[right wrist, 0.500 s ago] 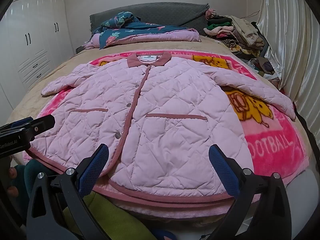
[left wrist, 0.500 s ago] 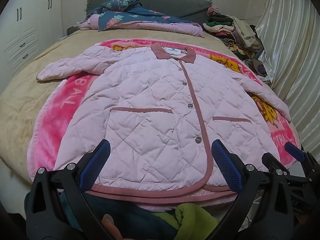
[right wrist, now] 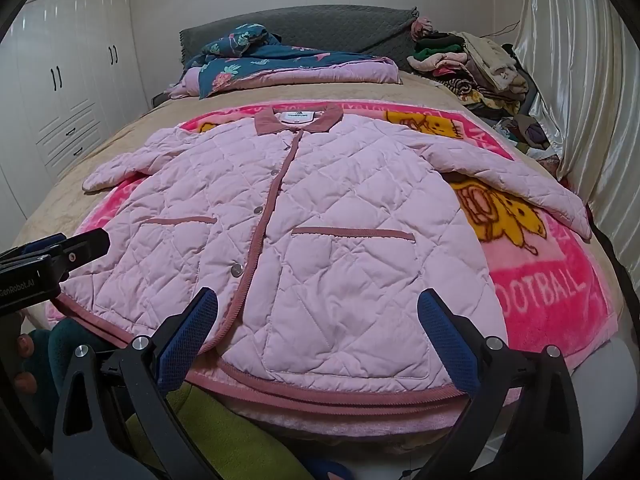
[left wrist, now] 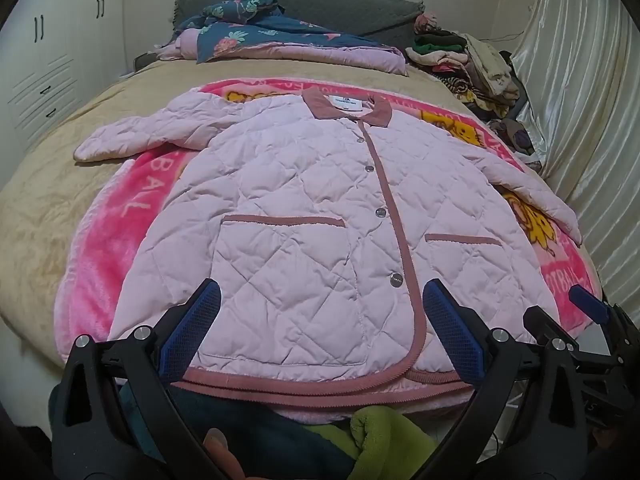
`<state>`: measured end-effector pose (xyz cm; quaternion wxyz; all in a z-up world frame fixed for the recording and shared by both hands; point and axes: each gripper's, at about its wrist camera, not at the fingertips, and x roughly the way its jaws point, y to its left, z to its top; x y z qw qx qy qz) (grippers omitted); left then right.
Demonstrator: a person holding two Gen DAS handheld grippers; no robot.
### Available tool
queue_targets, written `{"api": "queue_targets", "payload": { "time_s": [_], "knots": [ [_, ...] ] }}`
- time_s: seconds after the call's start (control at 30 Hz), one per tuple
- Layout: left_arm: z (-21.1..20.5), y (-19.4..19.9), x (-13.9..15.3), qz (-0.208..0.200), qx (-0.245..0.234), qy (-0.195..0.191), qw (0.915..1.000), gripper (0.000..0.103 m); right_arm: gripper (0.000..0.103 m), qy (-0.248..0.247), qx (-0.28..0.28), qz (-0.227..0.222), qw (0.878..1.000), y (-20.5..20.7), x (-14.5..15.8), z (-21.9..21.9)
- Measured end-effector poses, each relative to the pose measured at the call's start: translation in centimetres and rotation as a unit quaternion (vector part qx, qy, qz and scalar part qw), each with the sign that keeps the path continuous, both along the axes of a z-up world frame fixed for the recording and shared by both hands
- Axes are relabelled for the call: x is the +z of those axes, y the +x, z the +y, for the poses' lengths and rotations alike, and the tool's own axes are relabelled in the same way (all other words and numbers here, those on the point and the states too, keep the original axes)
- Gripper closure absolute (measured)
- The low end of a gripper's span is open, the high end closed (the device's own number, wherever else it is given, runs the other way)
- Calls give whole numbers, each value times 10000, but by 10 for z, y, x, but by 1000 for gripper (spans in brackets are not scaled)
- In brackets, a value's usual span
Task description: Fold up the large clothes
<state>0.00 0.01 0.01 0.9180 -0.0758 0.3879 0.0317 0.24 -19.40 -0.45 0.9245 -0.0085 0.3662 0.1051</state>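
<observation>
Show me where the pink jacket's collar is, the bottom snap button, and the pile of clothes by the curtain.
collar (right wrist: 298, 119), right wrist view, on its dusty-rose band left of the label.
bottom snap button (left wrist: 395, 281), left wrist view, on the metal face.
pile of clothes (right wrist: 472, 66), right wrist view, on the heap's middle.

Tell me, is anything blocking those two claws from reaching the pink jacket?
Nothing visible does. The pink jacket lies flat on the blanket; the left gripper and right gripper hang open just above its hem, with only air between.

Jacket (left wrist: 304, 216): matt quilted cloth, corduroy-like trim. Blanket (right wrist: 552, 304): plush fleece. Curtain (left wrist: 592, 128): glossy satin. Tool pads (left wrist: 454, 336): textured blue rubber.
</observation>
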Motion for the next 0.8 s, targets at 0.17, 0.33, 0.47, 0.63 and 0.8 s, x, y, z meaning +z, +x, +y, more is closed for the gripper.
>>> {"api": "queue_targets", "payload": {
  "time_s": [0.17, 0.33, 0.47, 0.63, 0.8],
  "knots": [
    [0, 0, 0, -11, -10, -3, 10000, 8, 4, 4, -5, -2, 10000, 0, 0, 0],
    [0, 0, 0, -8, 0, 0, 10000, 8, 4, 2, -4, 2, 10000, 0, 0, -1],
    [0, 0, 0, -8, 12, 7, 10000, 8, 4, 8, -4, 2, 10000, 0, -1, -1],
    [0, 0, 0, -6, 6, 2, 10000, 8, 4, 6, -3, 3, 10000, 1, -2, -1],
    [0, 0, 0, -6, 16, 13, 10000, 8, 4, 11, -1, 2, 10000, 2, -3, -2]
  ]
}}
